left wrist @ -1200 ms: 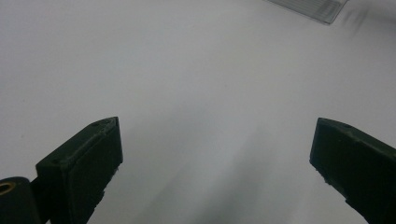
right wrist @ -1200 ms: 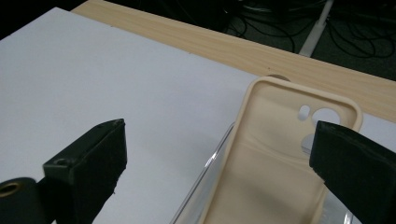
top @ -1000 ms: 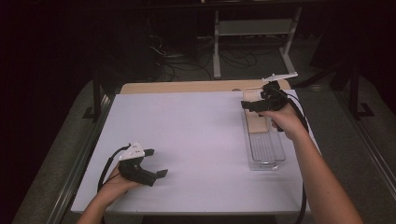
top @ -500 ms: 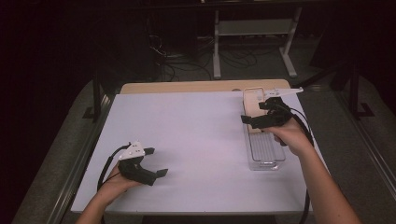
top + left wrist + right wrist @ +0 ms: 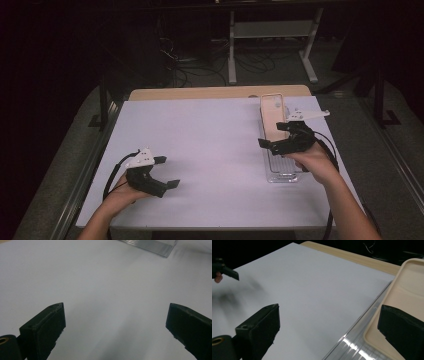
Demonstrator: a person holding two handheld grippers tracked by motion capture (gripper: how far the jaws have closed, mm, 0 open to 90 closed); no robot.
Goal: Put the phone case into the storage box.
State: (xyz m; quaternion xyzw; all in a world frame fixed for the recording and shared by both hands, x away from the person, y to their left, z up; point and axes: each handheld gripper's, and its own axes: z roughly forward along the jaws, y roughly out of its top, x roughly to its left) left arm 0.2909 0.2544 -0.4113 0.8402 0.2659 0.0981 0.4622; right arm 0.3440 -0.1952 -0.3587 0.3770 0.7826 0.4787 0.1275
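Hovering above the right side of the white table [image 5: 210,150], the right gripper [image 5: 276,136] hangs over a long clear plastic tray [image 5: 281,170] with its jaws spread wide and nothing between them. No brand, label or writing can be read on the tray, on the grippers or anywhere on the table.

The tray is a narrow, see-through box with a ribbed bottom, lying lengthwise away from the person near the table's right edge. A beige lid [image 5: 273,114] with rounded corners and a raised rim rests across its far end; the near end is uncovered.

The high view gives the whole layout: the tray at the right, the left gripper [image 5: 169,173] well apart from it at the near left of the table, the person's hands [image 5: 312,161] and forearms coming in from below. The right gripper view shows the tray's clear wall [image 5: 359,322] and the beige lid [image 5: 404,290] close up between its own wide jaws, and the tip of the left gripper [image 5: 227,271] far off at the left edge. The left gripper view looks across bare table, jaws wide and holding nothing, with one ribbed corner of the tray [image 5: 155,246] at the top.
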